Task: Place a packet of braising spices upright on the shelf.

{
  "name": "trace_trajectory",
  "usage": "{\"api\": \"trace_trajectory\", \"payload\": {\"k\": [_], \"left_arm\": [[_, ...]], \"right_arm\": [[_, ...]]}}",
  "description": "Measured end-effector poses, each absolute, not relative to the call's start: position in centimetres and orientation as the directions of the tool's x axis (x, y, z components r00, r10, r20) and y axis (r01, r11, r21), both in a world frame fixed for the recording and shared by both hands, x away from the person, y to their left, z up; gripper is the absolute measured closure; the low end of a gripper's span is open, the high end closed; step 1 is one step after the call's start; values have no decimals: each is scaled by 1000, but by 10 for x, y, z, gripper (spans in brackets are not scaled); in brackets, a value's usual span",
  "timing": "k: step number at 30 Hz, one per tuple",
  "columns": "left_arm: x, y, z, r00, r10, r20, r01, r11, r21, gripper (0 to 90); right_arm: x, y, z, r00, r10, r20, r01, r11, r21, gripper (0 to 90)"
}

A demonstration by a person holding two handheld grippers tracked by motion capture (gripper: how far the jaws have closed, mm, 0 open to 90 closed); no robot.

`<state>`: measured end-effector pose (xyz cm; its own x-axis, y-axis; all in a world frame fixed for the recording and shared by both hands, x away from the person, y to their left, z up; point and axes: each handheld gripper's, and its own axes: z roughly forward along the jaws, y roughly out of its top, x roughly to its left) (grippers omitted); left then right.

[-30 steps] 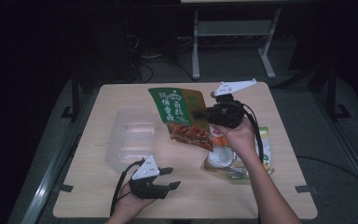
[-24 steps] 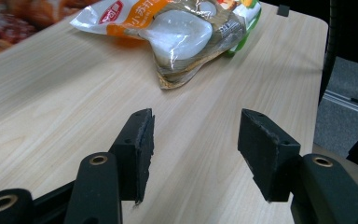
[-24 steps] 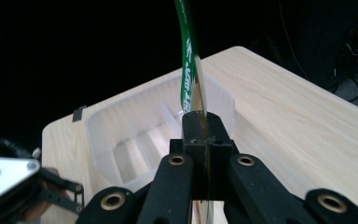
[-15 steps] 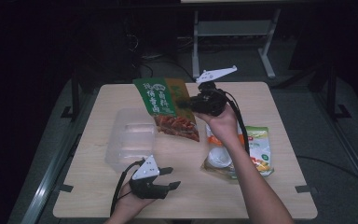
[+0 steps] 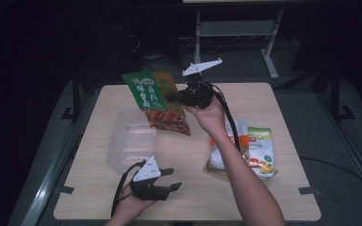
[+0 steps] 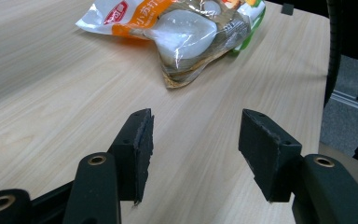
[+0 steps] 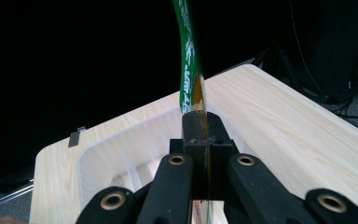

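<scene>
A: Where is the green snack packet (image 5: 154, 101)?
B: Pinched edge-on in the right tool (image 5: 176, 98), raised over the worktop (image 5: 273, 103), the clear plastic tub (image 5: 131, 141) just left and nearer. The left tool (image 5: 173, 179) rests with its jaws apart on nothing.

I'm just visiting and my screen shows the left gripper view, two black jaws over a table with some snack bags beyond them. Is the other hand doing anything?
Observer: Yes. The right gripper is shut on a green snack bag, holding it up above the table.
Operator: Is anything under that bag?
Observer: A clear plastic container sits open on the table, below and a bit to the left of the bag in the high view.
Operator: And my gripper, where is it?
Observer: The left gripper rests at the near table edge, jaws open and empty, just in front of the container.
</scene>
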<state>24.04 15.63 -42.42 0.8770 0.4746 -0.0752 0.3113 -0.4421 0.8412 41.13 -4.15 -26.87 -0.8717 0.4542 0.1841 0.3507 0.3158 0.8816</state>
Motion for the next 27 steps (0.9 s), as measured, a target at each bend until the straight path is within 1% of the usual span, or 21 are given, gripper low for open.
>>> {"api": "trace_trajectory", "payload": {"k": [10, 13, 19, 27], "left_arm": [[240, 155, -425, 880, 469, -72, 310, -453, 836, 442], [240, 155, -425, 881, 467, -69, 306, -453, 837, 442], [241, 156, -424, 883, 465, -61, 300, -460, 835, 441], [240, 156, -424, 883, 465, -62, 303, -464, 833, 441]], "right_arm": [[426, -11, -266, -879, 440, 186, 346, 318, 883, 898], [428, -5, -268, -880, 432, 199, 349, 304, 886, 898], [432, 13, -269, -884, 424, 196, 348, 319, 882, 898], [441, 32, -277, -877, 434, 205, 360, 313, 879, 898]]}}
